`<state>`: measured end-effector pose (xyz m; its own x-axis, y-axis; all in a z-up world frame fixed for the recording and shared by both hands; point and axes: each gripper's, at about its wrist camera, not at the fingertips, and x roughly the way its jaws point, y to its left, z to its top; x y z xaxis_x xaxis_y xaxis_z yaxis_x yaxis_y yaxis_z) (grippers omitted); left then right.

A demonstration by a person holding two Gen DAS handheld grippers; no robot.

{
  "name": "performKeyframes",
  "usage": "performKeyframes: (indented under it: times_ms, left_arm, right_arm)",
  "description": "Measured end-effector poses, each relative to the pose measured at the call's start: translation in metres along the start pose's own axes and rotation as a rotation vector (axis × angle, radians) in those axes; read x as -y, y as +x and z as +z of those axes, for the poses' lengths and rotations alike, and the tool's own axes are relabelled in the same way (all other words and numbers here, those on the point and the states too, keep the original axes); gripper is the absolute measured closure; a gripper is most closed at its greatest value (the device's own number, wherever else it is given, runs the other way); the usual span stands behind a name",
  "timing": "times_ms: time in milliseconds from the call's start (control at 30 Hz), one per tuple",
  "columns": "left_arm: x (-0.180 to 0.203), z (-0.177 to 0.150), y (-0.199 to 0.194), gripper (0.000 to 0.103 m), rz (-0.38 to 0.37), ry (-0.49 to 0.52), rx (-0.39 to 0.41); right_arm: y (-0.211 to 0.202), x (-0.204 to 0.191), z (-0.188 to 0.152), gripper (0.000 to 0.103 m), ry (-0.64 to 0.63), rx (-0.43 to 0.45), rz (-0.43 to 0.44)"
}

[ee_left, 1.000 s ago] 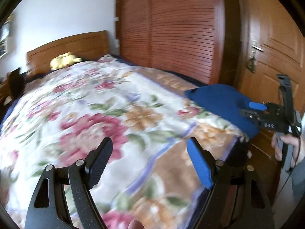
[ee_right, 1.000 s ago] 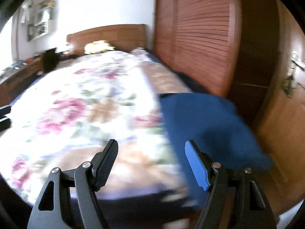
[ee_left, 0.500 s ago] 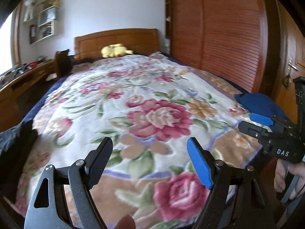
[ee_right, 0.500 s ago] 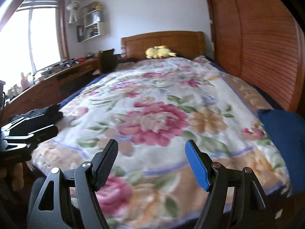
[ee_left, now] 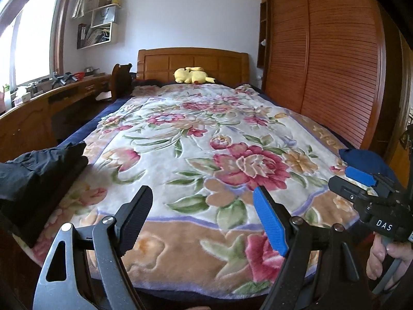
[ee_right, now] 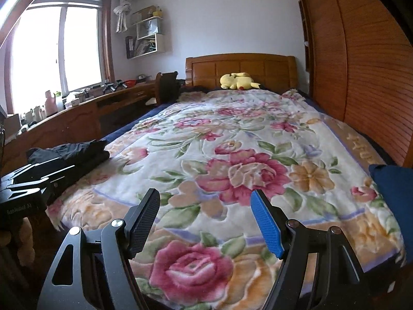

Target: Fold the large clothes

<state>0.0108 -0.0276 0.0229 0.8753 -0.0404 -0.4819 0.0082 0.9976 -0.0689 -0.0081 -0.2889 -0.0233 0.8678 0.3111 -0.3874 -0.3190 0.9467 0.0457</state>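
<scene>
Left wrist view: my left gripper (ee_left: pixel 202 215) hangs over the foot edge of the bed (ee_left: pixel 180 290), jaws spread wide, nothing between them. One pad is black, the other blue. Floral blanket (ee_left: pixel 196 139) covers the bed up to the headboard (ee_left: pixel 193 63). Black garment (ee_left: pixel 38 173) sits bunched at the bed's near left corner, partly draped over the edge. Blue garment (ee_left: pixel 366 159) lies at the near right corner. My right gripper (ee_left: pixel 361 183) shows at the right side, over the near right corner, just in front of the blue garment; I can see the hand (ee_left: pixel 387 258) on its handle. Yellow plush (ee_left: pixel 192 75) rests by the headboard. Wardrobe (ee_left: pixel 322 64) stands along the right side.

Right wrist view: right gripper (ee_right: pixel 205 222) also wide apart and empty, over the foot edge. Black garment (ee_right: pixel 69 152) at the near left corner, left gripper (ee_right: pixel 28 180) in front of it, low at the left; from here I cannot tell its jaw gap. Blue garment (ee_right: pixel 393 188) at the near right corner, on the blanket (ee_right: pixel 232 134) edge. Plush (ee_right: pixel 236 80) at the headboard (ee_right: pixel 240 68). Bench (ee_right: pixel 64 118) runs along the left wall under the window (ee_right: pixel 51 49), cluttered with small items too small to name.
</scene>
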Motion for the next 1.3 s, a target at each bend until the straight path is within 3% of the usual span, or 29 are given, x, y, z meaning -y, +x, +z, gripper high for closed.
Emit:
performKeyframes:
  times_ms: [1300]
  left_arm:
    - [-0.004, -0.002, -0.011, 0.022, 0.014, 0.008, 0.019]
  right_arm:
    - [0.008, -0.007, -0.001, 0.028, 0.020, 0.039, -0.017]
